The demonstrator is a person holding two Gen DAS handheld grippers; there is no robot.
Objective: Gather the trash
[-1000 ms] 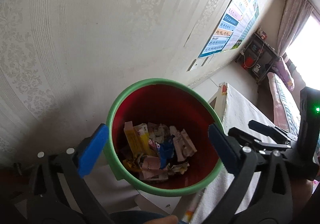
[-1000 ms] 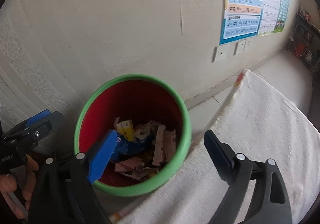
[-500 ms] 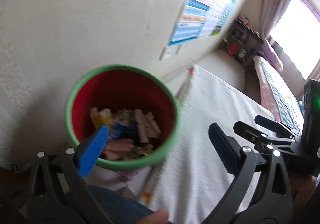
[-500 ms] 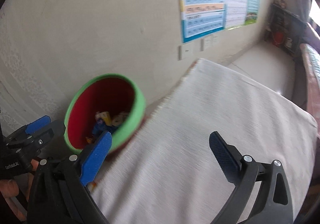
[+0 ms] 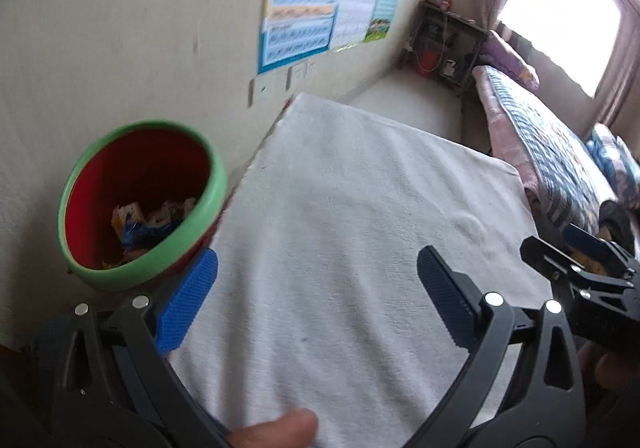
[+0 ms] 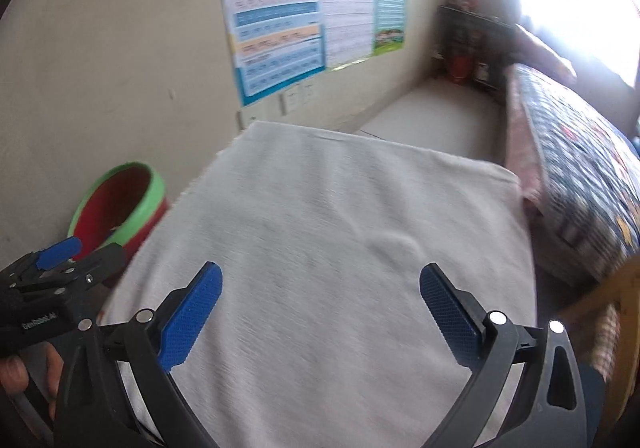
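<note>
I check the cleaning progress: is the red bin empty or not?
Not empty: the red bin holds crumpled wrappers at its bottom.

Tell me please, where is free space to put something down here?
The white cloth-covered table is bare between the wall-side edge and the bed. It is crowded only at the red bin, holding wrappers, beside the table's left edge.

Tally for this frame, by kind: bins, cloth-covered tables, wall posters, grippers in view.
Bins: 1, red bin with green rim
Tables: 1, white cloth
Posters: 2, blue-bordered poster, green-bordered poster
Grippers: 2, left gripper, right gripper
Total: 6
</note>
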